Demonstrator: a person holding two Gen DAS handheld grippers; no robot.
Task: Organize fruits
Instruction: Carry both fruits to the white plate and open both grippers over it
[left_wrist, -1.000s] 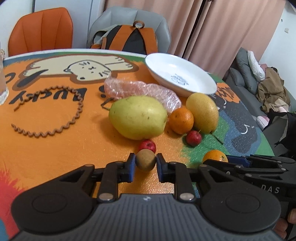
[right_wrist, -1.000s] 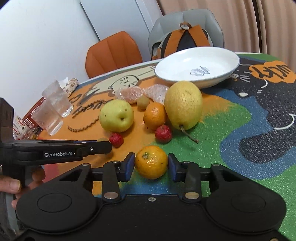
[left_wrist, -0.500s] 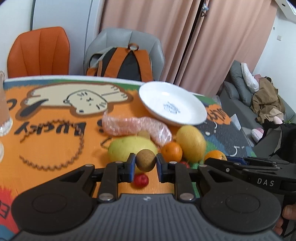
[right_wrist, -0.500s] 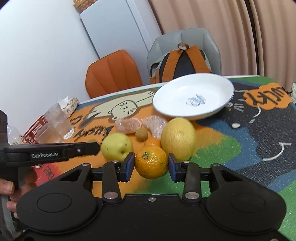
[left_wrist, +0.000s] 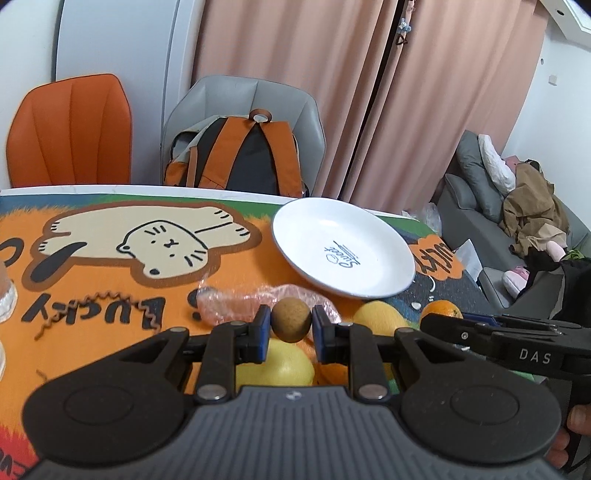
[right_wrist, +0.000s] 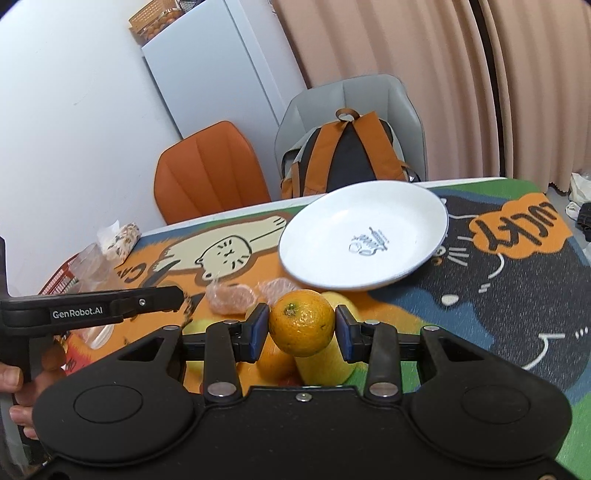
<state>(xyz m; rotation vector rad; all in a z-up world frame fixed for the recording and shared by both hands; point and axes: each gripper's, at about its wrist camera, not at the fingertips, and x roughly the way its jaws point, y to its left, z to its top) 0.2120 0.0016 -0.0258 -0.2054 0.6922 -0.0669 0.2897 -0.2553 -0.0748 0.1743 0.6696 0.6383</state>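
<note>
My left gripper (left_wrist: 291, 328) is shut on a small round brown fruit (left_wrist: 291, 319) and holds it above the table. My right gripper (right_wrist: 301, 328) is shut on an orange (right_wrist: 301, 322), also lifted; that orange shows in the left wrist view (left_wrist: 440, 308). An empty white plate (left_wrist: 343, 245) lies ahead of both grippers; it also shows in the right wrist view (right_wrist: 364, 236). Below the grippers lie a yellow-green pear (left_wrist: 280, 363), a yellow pear (left_wrist: 376, 316) and another orange (right_wrist: 275, 363), partly hidden by the fingers.
Crumpled plastic wrap (left_wrist: 236, 301) lies in front of the plate. A grey chair with an orange backpack (left_wrist: 240, 155) and an orange chair (left_wrist: 70, 129) stand behind the table. Glasses and a red basket (right_wrist: 79, 269) sit at the table's left.
Both grippers rose from the table with their fruits and moved forward toward the plate. The fruit pile now lies under the fingers.
</note>
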